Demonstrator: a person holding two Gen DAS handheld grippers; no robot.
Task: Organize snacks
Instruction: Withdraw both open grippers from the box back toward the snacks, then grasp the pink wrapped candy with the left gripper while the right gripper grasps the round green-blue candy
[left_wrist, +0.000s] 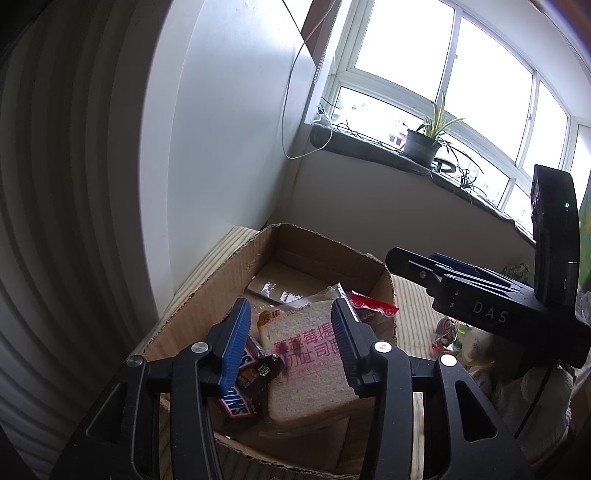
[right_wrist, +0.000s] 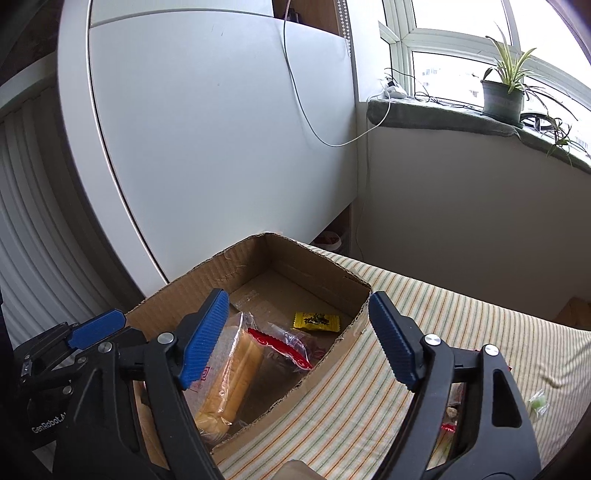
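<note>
A cardboard box (left_wrist: 221, 280) sits on a striped cloth. Inside lie a wrapped slice of bread (left_wrist: 306, 369), a Snickers bar (left_wrist: 240, 400), a small dark chocolate packet (left_wrist: 258, 373) and a clear packet with a red edge (left_wrist: 373, 304). My left gripper (left_wrist: 290, 310) hangs open just above the bread, with nothing pressed between its blue pads. In the right wrist view, the box (right_wrist: 314, 266) also holds a yellow candy (right_wrist: 317, 320) beside the bread (right_wrist: 236, 369) and the red-edged packet (right_wrist: 280, 347). My right gripper (right_wrist: 298, 297) stands wide open and empty over the box's right wall.
Loose snacks (left_wrist: 448, 332) lie on the striped cloth (right_wrist: 443, 314) right of the box, with a small green sweet (right_wrist: 537, 404) further out. A white cabinet (right_wrist: 221, 147) stands behind the box, with a dangling cable (right_wrist: 306, 110). A potted plant (right_wrist: 502, 96) sits on the window sill.
</note>
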